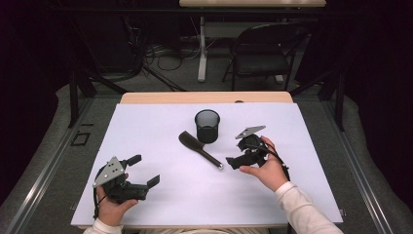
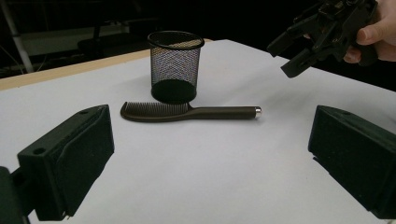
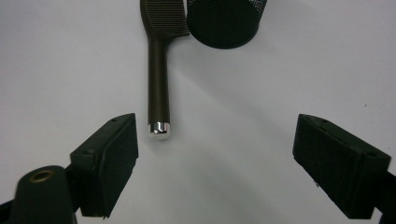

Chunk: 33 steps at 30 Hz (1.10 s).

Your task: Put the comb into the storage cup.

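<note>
Comb (image 1: 199, 148), one: dark brown-black plastic, fine teeth along one edge of the head, a long round handle ending in a small shiny metal cap (image 3: 159, 127). It lies flat near the middle of the white tabletop (image 1: 146, 126), head toward the far side and just beside the foot of the cup, whether touching it cannot be told, handle running back toward the person's right.

Cup (image 1: 207, 125), one: black wire mesh, round, upright, open at the top, solid dark base. It stands on the far half of the tabletop, beyond the comb.

Markings: no readable brand, label or writing on the comb or cup.

Grippers, two, black, each held in a hand. Left gripper (image 1: 144, 170) at the near left of the tabletop, well apart from the comb; jaws spread wide, nothing between them. Right gripper (image 1: 237, 162) held near the comb's capped end, pointing toward it; jaws released and wide apart, empty, the metal cap lying just ahead of one jaw in the right gripper view, not touched.

Chair (image 1: 263, 51), one: dark folding type, on the floor beyond the tabletop.
</note>
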Each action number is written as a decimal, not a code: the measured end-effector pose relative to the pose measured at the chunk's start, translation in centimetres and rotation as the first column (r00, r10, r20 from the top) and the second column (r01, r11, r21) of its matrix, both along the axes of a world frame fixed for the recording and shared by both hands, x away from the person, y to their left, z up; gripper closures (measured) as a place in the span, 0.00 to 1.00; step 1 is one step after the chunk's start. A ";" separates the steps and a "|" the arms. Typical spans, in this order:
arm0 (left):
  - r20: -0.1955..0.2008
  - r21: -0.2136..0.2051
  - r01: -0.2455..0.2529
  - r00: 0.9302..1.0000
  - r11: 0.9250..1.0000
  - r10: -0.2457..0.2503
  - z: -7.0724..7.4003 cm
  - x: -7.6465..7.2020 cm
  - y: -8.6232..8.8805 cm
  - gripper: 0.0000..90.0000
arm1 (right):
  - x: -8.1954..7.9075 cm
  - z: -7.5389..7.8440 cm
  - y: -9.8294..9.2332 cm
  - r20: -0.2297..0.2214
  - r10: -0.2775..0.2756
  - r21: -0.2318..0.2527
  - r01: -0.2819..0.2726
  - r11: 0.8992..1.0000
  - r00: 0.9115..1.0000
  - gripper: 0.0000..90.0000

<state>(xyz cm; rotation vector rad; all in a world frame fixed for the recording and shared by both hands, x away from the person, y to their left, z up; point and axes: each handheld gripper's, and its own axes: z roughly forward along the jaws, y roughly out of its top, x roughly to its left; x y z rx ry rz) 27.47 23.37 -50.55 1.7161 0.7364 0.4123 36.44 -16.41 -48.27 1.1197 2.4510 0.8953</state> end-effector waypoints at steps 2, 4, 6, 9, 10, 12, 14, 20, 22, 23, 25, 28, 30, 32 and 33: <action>-0.001 -0.001 0.000 1.000 1.000 0.000 0.0 0.0 0.0 0.01 | 0.2 0.0 0.3 -0.002 0.004 -0.004 -0.004 1.000 1.000 0.16; -0.001 0.000 0.000 1.000 1.000 0.000 0.0 0.0 0.0 0.01 | 0.4 0.1 0.6 -0.005 0.011 -0.010 -0.011 1.000 1.000 0.16; -0.002 0.001 0.000 1.000 1.000 0.000 0.0 0.0 0.0 0.01 | 0.6 0.1 1.0 -0.003 0.016 -0.014 -0.016 1.000 1.000 0.16; -0.001 0.000 0.000 1.000 1.000 0.000 0.0 0.0 0.0 0.01 | 0.9 0.0 1.4 -0.005 0.022 -0.016 -0.022 1.000 1.000 0.16; -0.002 0.002 -0.002 1.000 1.000 0.002 0.0 0.0 0.0 0.01 | 1.1 0.0 1.7 -0.009 0.027 -0.027 -0.028 0.999 1.000 0.16; -0.002 0.001 -0.001 1.000 1.000 0.001 0.0 0.0 0.0 0.01 | 1.3 0.0 2.1 -0.008 0.033 -0.030 -0.034 0.999 0.999 0.16; -0.002 0.001 0.000 1.000 1.000 0.000 0.0 0.0 0.0 0.01 | 1.6 0.0 2.4 -0.009 0.040 -0.032 -0.040 0.999 0.999 0.16; -0.002 0.004 -0.002 1.000 1.000 0.002 0.0 0.0 0.0 0.01 | 2.1 0.2 3.3 -0.012 0.057 -0.037 -0.058 0.998 0.998 0.17; -0.002 0.004 -0.002 1.000 1.000 0.002 0.0 0.0 0.0 0.01 | 2.2 0.3 3.7 -0.016 0.064 -0.048 -0.065 0.997 0.998 0.17; -0.002 0.005 -0.001 1.000 1.000 0.001 0.0 0.0 0.0 0.01 | 2.3 0.4 3.9 -0.019 0.066 -0.050 -0.067 0.997 0.998 0.17; -0.003 0.005 0.000 1.000 1.000 0.000 0.0 0.0 0.1 0.01 | 2.6 0.4 4.2 -0.028 0.071 -0.052 -0.073 0.996 0.997 0.19; -0.003 0.004 -0.001 1.000 1.000 0.001 0.0 0.0 0.1 0.01 | 2.7 0.4 4.3 -0.032 0.073 -0.051 -0.074 0.996 0.997 0.19; -0.003 0.004 -0.001 1.000 1.000 0.001 0.0 0.0 0.0 0.01 | 2.8 0.5 4.5 -0.039 0.073 -0.057 -0.075 0.996 0.997 0.20; -0.005 0.005 0.000 1.000 1.000 0.000 0.0 0.1 0.0 0.01 | 3.1 0.5 4.7 -0.041 0.083 -0.070 -0.085 0.994 0.996 0.20; -0.005 0.005 0.000 1.000 1.000 0.000 0.0 0.1 0.0 0.01 | 3.1 0.5 4.8 -0.043 0.079 -0.070 -0.081 0.994 0.996 0.20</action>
